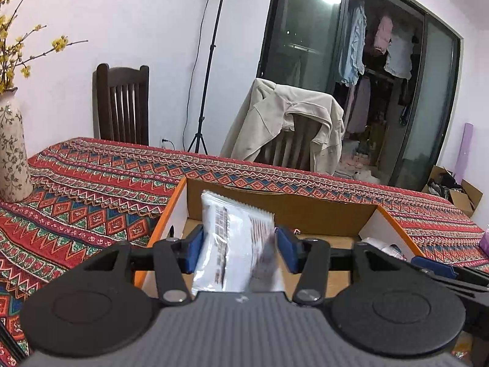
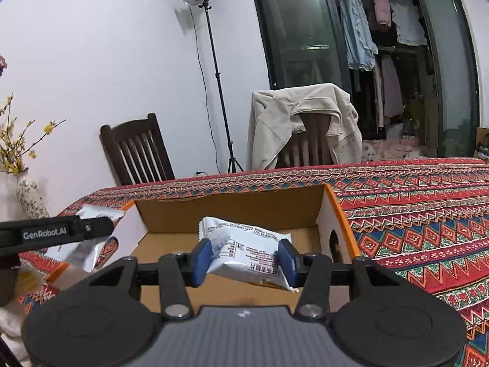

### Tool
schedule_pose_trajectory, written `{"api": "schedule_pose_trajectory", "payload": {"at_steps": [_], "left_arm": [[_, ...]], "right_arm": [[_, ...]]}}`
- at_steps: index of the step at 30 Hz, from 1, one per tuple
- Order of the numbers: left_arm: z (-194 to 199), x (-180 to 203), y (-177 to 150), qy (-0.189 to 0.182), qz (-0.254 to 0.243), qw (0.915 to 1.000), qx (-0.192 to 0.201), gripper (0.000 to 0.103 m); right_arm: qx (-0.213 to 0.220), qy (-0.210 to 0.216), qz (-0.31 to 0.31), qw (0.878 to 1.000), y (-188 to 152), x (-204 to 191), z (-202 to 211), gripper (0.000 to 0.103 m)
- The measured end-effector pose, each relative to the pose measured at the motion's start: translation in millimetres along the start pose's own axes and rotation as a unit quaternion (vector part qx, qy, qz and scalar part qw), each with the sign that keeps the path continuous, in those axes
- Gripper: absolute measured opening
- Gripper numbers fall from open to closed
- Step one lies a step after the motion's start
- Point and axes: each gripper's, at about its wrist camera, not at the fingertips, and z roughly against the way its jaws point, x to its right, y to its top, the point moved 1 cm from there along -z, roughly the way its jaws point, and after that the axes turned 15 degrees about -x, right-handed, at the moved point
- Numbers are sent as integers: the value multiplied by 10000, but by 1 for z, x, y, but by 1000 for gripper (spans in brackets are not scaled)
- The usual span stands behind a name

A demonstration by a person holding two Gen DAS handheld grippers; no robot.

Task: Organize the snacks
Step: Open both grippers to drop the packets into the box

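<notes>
Both of us are over the cardboard box point(image 2: 232, 211) now, one snack packet per gripper. In the left gripper point(image 1: 240, 249) the fingers point(image 1: 195, 249) stand spread; the white packet point(image 1: 235, 244) hangs upright between the blue pads, motion-blurred at its lower end, and it looks to be slipping free. In the right gripper point(image 2: 244, 258) a silver-white packet point(image 2: 247, 252) lies tilted between the fingers point(image 2: 201, 258), and whether the pads are pressing on it we cannot tell. The box sits on the patterned desk point(image 2: 412, 214), its orange-edged walls framing both packets.

To do this well, we want each packet well inside the walls before letting go, low over the floor of the box, so it lands flat rather than propped on the rim. We'd keep the two grippers apart; they're close here.

The packets are light, crinkly foil pillows with printed text, puffed and easily crushed.
</notes>
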Motion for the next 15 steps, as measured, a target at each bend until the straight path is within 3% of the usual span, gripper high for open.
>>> {"api": "schedule_pose_trajectory", "payload": {"at_steps": [2, 4, 6, 15], "left_arm": [[6, -2, -5, -19, 136, 9998, 150, 100], [15, -5, -9, -25, 177, 9991, 382, 103], [20, -5, -10, -56, 229, 9984, 520, 103], [28, -8, -9, -86, 314, 9980, 539, 103]], "right_arm": [[-16, -93, 49, 9999, -3, -1, 0, 62], [-2, -121, 64, 9999, -6, -1, 2, 72], [90, -129, 55, 9999, -9, -1, 6, 100], [168, -228, 71, 9996, -13, -1, 13, 103]]}}
